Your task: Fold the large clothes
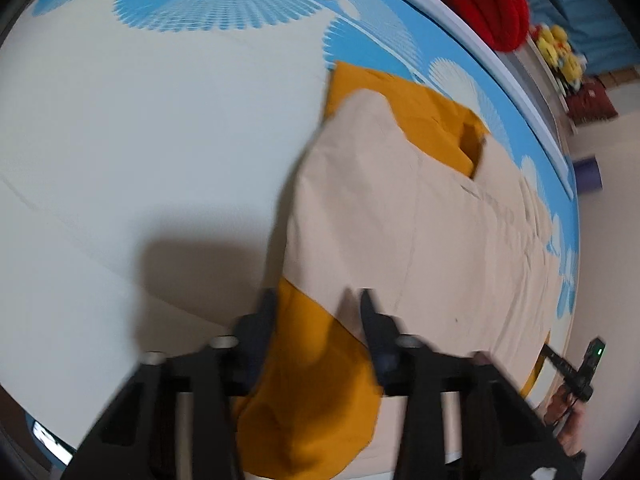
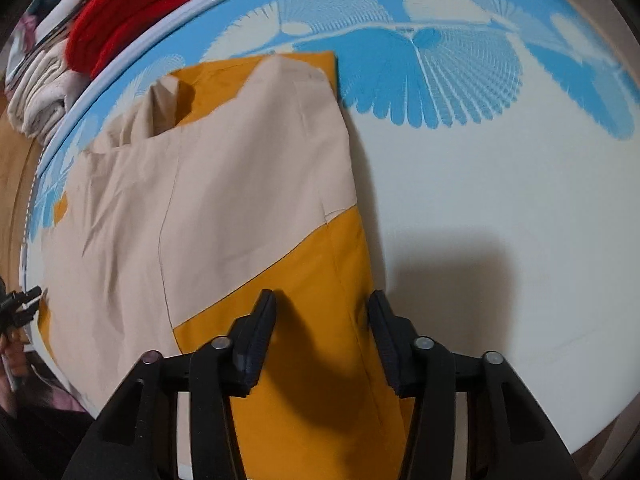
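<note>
I see both wrist cameras looking down closely, from opposite sides, sharing the beige-and-mustard garment (image 1: pixel 400 220) (image 2: pixel 224 184) on the bed (image 1: pixel 120 140) (image 2: pixel 500 200).

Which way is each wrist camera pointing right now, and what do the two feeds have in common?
Left wrist: sits behind the open left gripper, looking across the beige-and-mustard garment on the bed sheet; the right gripper shows at the right edge.
Right wrist: behind the open right gripper, over the garment's mustard part, facing the bed's far edge; the left gripper shows at the left edge.
Shared: the garment, the sheet, the red blanket.
</note>
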A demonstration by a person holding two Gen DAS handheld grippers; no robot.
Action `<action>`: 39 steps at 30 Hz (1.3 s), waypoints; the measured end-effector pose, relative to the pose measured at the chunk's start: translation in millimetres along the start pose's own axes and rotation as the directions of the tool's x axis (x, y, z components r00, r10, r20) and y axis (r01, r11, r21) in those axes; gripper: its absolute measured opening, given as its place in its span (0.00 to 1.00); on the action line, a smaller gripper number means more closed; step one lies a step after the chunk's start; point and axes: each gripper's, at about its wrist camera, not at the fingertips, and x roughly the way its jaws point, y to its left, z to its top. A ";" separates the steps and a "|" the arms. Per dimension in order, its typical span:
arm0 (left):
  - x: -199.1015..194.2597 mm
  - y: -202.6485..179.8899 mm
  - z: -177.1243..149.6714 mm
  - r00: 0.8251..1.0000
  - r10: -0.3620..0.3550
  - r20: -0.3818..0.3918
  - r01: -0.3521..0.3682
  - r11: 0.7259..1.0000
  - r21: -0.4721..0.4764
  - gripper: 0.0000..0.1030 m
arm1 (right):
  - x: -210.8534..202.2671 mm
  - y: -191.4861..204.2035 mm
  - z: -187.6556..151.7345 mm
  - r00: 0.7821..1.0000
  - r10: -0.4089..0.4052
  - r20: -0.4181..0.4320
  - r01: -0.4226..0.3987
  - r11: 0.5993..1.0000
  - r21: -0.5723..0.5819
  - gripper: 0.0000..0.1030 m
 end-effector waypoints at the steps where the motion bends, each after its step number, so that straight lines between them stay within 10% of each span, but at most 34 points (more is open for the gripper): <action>1: 0.6 -3.7 -0.3 1.000 0.008 -0.002 -0.008 1.000 0.018 0.07 | -3.1 0.2 -1.6 1.000 0.017 0.006 -0.017 1.000 0.002 0.10; 7: -53.1 -31.2 3.6 0.977 -0.019 0.211 -0.003 0.995 0.104 0.01 | -47.0 8.1 -0.3 0.985 0.069 0.161 -0.067 0.998 -0.014 0.03; 12: -94.7 -55.0 12.8 0.888 -0.033 0.458 -0.034 0.990 0.137 0.02 | -116.3 16.9 8.1 0.866 0.152 0.476 -0.147 0.988 -0.049 0.03; 14: -86.4 -62.0 25.7 0.874 -0.005 0.487 -0.064 0.990 0.125 0.11 | -112.8 22.1 20.7 0.850 0.101 0.517 -0.105 0.994 -0.021 0.03; 17: -63.5 -56.1 38.8 0.902 0.107 0.418 -0.155 0.984 0.083 0.28 | -79.8 23.4 43.7 0.886 -0.027 0.463 -0.001 0.998 0.060 0.15; 21: -50.4 -46.8 29.1 0.941 0.124 0.314 -0.161 0.982 0.095 0.28 | -41.2 18.5 48.3 0.946 -0.103 0.308 0.083 0.993 0.080 0.28; 24: -13.7 -39.2 13.4 0.990 0.111 0.087 -0.125 0.976 0.179 0.28 | -12.1 9.9 39.0 0.984 -0.118 0.131 0.112 0.992 0.051 0.34; 29: 31.6 -14.1 -13.0 0.956 0.280 -0.088 -0.247 0.930 0.274 0.28 | 14.2 -3.6 8.8 0.989 -0.141 -0.039 0.141 0.990 0.004 0.34; 31: 26.6 0.7 -13.5 0.958 0.268 -0.105 -0.242 0.947 0.214 0.28 | 11.4 -4.8 4.0 0.993 -0.113 -0.029 0.113 0.994 0.004 0.07; 35: 10.0 6.7 -23.4 0.972 0.204 -0.116 -0.179 0.964 0.198 0.24 | 1.2 -9.7 -0.6 0.992 -0.126 0.004 0.125 0.991 0.044 0.01; 39: 20.6 9.1 -44.3 0.950 0.252 -0.182 -0.194 0.938 0.287 0.20 | -5.1 -9.0 -2.1 0.989 -0.149 0.018 0.148 0.988 0.048 0.01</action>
